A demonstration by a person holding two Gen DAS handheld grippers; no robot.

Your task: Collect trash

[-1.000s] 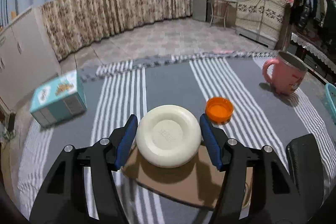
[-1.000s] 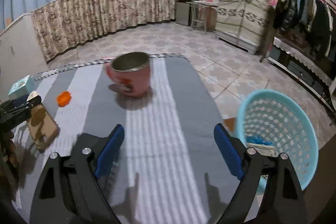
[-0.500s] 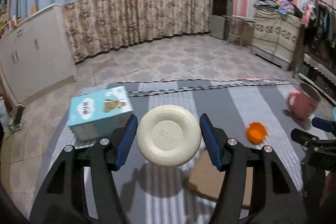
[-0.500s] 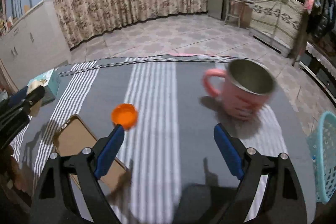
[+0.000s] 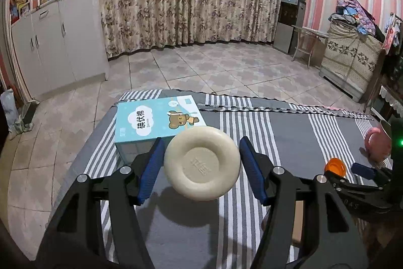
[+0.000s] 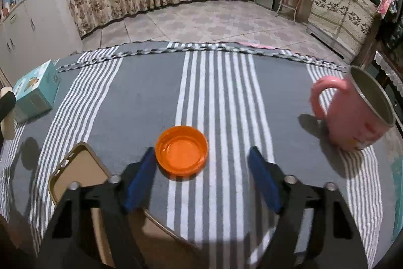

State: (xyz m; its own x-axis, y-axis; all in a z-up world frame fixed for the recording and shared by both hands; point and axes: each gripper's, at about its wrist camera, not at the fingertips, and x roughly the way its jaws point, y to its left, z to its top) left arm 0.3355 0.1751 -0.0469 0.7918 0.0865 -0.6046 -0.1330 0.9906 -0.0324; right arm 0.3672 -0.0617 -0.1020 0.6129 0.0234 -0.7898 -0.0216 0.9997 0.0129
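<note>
Left gripper (image 5: 201,165) grips the cream lid (image 5: 201,163) above the striped cloth (image 6: 221,97), while the right gripper (image 6: 201,180) is closing around the orange cap (image 6: 181,152) (not yet pinched), so neither piece looks binned.

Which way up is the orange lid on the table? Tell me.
Hollow side up. In the right wrist view the orange lid shows its raised rim and inner floor, lying flat on the striped cloth.

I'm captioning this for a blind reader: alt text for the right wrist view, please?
The right gripper closes around an orange lid lying on a grey striped cloth, without pinching it yet. A pink mug stands right, a teal box far left.
</note>
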